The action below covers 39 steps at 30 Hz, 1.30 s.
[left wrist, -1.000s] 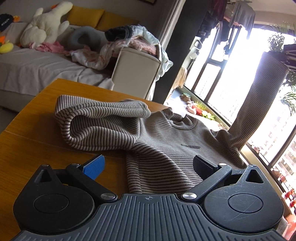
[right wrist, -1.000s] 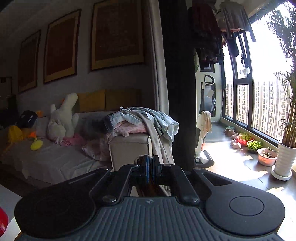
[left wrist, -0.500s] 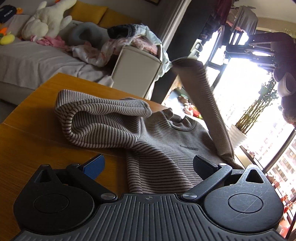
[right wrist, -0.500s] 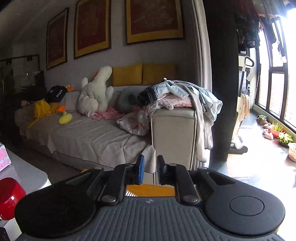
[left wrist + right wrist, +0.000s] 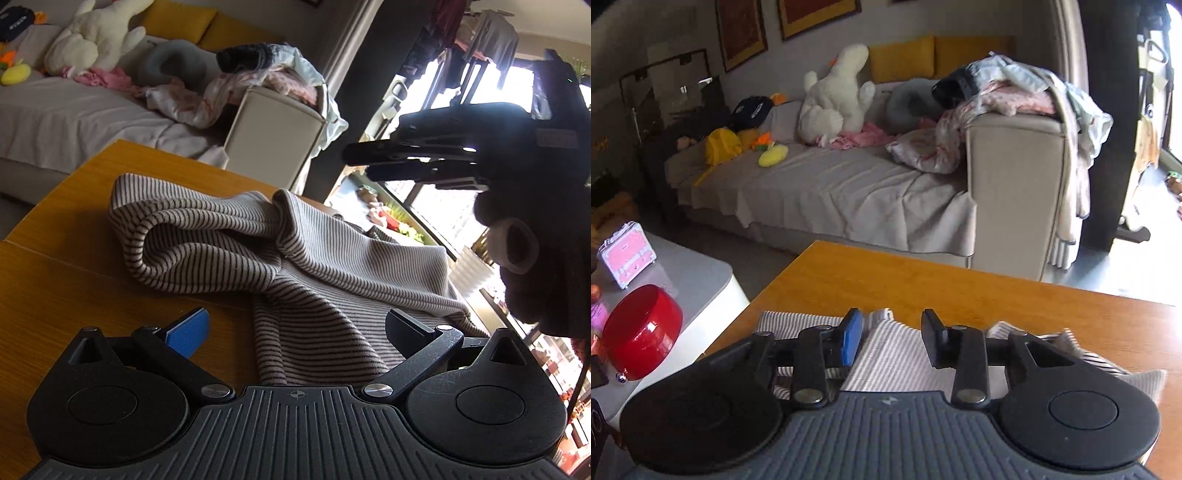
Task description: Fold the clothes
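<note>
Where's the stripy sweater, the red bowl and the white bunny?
Striped sweater (image 5: 325, 280): left wrist view, on the folded-over sleeve.
Red bowl (image 5: 642, 338): right wrist view, its shiny side.
White plush bunny (image 5: 831, 103): right wrist view, its back.

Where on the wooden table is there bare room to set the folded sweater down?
Bare table lies left of the striped sweater, beside the left gripper, and along the far edge toward the sofa. The window side is crowded by sweater and right gripper.

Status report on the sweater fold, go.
Right tongs just opened, nothing between them, above the striped sweater. Left tongs open at its near hem. Sleeve laid across the body. Wooden table, nothing blocking.
</note>
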Each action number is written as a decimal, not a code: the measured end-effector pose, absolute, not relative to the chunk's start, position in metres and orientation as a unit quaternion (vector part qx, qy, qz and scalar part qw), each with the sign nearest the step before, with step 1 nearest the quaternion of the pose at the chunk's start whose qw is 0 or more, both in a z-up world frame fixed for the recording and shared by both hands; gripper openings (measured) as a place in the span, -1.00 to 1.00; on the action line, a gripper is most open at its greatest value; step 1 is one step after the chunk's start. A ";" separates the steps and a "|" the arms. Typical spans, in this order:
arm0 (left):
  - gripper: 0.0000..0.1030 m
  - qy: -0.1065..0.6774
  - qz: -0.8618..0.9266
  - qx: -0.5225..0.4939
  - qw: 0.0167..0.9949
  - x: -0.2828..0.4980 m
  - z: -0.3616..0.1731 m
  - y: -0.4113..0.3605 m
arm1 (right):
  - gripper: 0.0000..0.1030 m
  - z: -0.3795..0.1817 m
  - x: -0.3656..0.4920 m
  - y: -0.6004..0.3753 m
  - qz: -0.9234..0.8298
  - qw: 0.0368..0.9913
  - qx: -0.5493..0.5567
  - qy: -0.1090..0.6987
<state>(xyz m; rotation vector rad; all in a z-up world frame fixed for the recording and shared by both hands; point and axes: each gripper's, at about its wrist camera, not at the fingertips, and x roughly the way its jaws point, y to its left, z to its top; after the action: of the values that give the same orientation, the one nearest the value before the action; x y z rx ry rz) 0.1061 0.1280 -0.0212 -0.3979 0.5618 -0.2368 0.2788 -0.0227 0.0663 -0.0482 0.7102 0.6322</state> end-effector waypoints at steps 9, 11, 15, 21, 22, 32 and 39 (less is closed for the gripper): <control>1.00 0.283 -0.115 -0.225 0.925 0.109 -0.027 0.138 | -0.31 0.009 0.327 0.044 0.313 0.849 -0.064 0.420; 1.00 0.281 -0.117 -0.222 0.926 0.108 -0.026 0.137 | -0.85 0.011 0.321 0.047 0.320 0.850 -0.077 0.412; 1.00 0.276 -0.122 -0.221 0.928 0.107 -0.026 0.137 | -1.00 0.043 0.299 0.059 0.345 0.862 -0.108 0.355; 1.00 0.273 -0.123 -0.221 0.928 0.106 -0.026 0.137 | -1.00 0.114 0.275 0.064 0.374 0.877 -0.108 0.281; 1.00 0.273 -0.123 -0.221 0.928 0.107 -0.026 0.137 | -0.99 0.120 0.275 0.062 0.374 0.876 -0.107 0.284; 1.00 0.221 -0.084 -0.139 0.962 0.094 -0.008 0.134 | -0.34 0.065 0.256 -0.010 0.328 0.866 -0.083 0.367; 1.00 0.221 -0.020 0.002 0.975 0.113 0.005 0.128 | -0.26 0.000 0.251 -0.076 0.263 0.882 -0.048 0.388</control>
<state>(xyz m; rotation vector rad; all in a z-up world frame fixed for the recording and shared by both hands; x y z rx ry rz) 0.1132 0.1282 0.0053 0.0043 0.4457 -0.0410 0.2512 -0.0760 0.0002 -0.1002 0.8087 0.5471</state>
